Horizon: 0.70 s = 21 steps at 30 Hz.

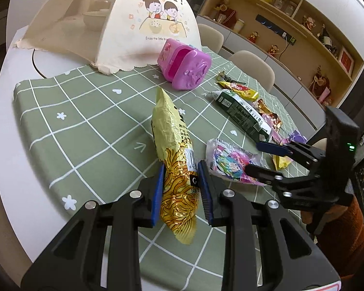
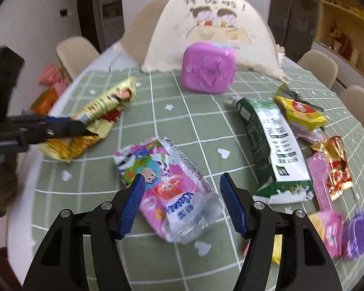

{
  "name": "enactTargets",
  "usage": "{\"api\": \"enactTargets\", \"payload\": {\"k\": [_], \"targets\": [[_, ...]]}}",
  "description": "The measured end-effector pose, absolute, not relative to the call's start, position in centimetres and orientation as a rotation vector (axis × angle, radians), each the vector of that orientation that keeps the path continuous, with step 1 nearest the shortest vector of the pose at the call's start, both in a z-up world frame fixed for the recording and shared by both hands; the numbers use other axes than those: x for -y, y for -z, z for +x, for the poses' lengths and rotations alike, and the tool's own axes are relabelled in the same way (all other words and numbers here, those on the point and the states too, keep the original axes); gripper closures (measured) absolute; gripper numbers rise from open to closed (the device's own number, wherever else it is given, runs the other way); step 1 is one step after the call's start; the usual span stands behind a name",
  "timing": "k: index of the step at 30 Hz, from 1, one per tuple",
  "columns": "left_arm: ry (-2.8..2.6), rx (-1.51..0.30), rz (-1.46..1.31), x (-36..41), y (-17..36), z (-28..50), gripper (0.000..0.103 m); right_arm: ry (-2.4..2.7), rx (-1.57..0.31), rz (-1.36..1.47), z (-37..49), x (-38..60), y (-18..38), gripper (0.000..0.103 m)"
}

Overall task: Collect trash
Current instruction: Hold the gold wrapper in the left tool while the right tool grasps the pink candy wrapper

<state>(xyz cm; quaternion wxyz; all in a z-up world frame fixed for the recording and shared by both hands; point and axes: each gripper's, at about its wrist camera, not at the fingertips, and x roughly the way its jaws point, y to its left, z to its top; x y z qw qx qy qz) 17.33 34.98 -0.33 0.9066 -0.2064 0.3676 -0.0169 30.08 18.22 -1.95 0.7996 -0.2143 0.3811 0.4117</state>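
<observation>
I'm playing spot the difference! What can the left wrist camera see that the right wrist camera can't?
Only the left wrist view shows the wooden shelves full of little figures, and the pink box from the side, open.

Only the right wrist view shows the purple wrapper clearly, and the orange and pink things past the table edge.

Both show the gold noodle bag between the left gripper's fingers, the pink cartoon wrapper by the open right gripper, the green-and-white packet, the food cover and the green checked tablecloth.

Pink box beyond scattered wrappers
</observation>
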Motion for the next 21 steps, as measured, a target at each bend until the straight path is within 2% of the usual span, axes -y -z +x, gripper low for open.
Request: {"api": "enactTargets", "payload": {"k": [10, 11, 13, 14, 15, 21], "targets": [[0.044, -0.764, -0.44, -35.2, 0.9, 17.4, 0.077, -0.905, -0.873, -0.455, 29.3, -17.8, 3.1, 0.042], [0.046, -0.764, -0.44, -35.2, 0.9, 17.4, 0.077, -0.897, -0.878, -0.456, 29.0, -17.7, 3.0, 0.046], [0.049, -0.765, -0.439, -35.0, 0.9, 17.4, 0.077, -0.898, -0.882, -0.459, 28.4, -17.2, 2.7, 0.064], [0.049, -0.765, -0.438, -35.0, 0.9, 17.3, 0.077, -0.892, -0.89, -0.457, 28.2, -17.0, 2.6, 0.08], [0.05, -0.765, -0.437, -34.8, 0.9, 17.2, 0.077, -0.882, -0.896, -0.453, 28.0, -16.6, 2.5, 0.085], [0.076, -0.753, -0.423, -33.4, 0.2, 17.1, 0.077, -0.814, -0.833, -0.389, 26.9, -13.5, 0.7, 0.09]]}}
